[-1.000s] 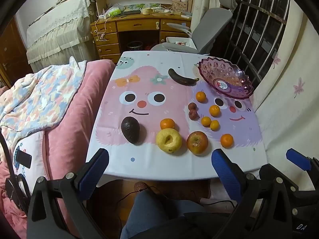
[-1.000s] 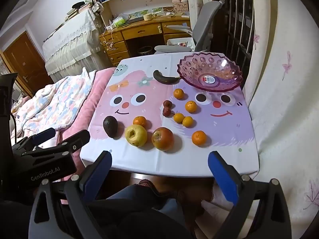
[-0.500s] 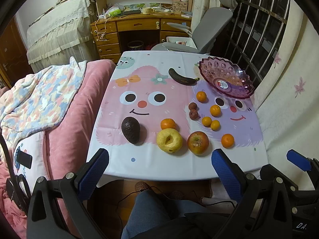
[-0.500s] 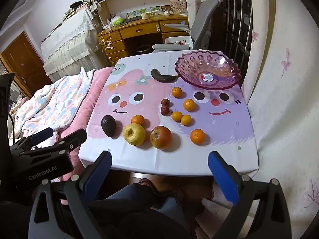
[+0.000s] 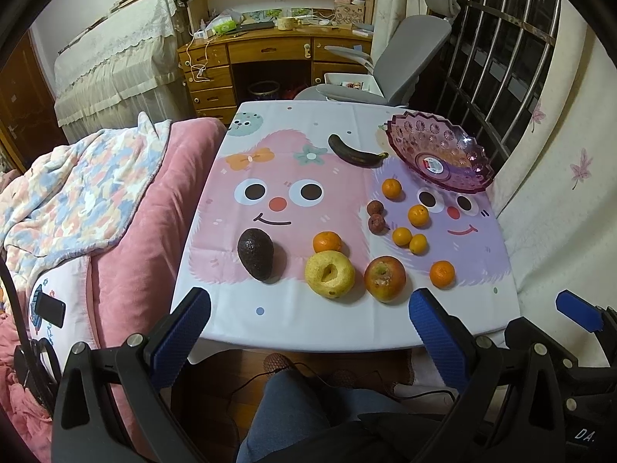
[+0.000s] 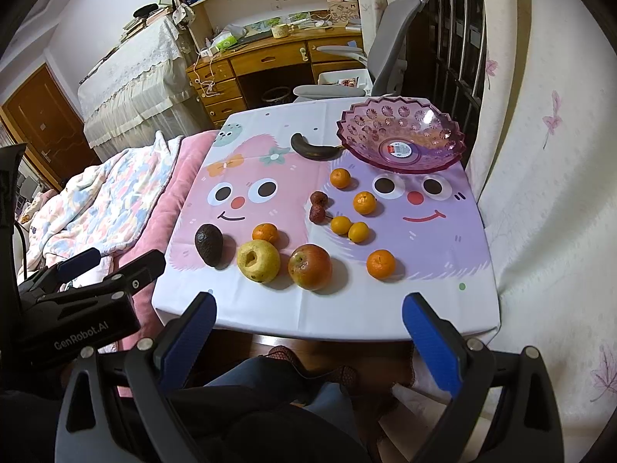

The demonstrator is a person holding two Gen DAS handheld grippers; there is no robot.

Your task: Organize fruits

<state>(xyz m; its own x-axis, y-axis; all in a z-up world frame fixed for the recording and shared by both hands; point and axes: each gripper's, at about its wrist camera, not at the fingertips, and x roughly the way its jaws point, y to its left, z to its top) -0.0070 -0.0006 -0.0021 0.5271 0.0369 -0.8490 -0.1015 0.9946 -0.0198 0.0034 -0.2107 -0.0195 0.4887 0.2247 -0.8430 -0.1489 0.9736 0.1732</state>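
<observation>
The left gripper hangs short of the table's near edge, its blue pads spread wide with nothing between them; the right gripper sits beside it, equally wide and empty, also short of the table.

All the fruit lies on the cartoon-printed cloth, none of it in the bowl. In the left wrist view, going left to right: the avocado lies at about 8 o'clock on the table, well apart from the rest; at 6 o'clock the pear sits stem-pit up, with an orange just behind it, touching or nearly so; the apple stands just right of the pear, close but apart; the dark banana lies at 12 o'clock, its tip near the bowl's rim; two lychees sit one behind the other at the centre, touching; two kumquats touch each other at 4 o'clock; three more oranges lie around them, one toward 1 o'clock, one just right of the lychees, one alone at 5 o'clock near the front edge.

The purple bowl stands at 2 o'clock at the far right corner, tilted toward the viewer, empty but for a sticker on its base.

A knee in jeans shows below the table edge; a pink quilt lies left of the table.
</observation>
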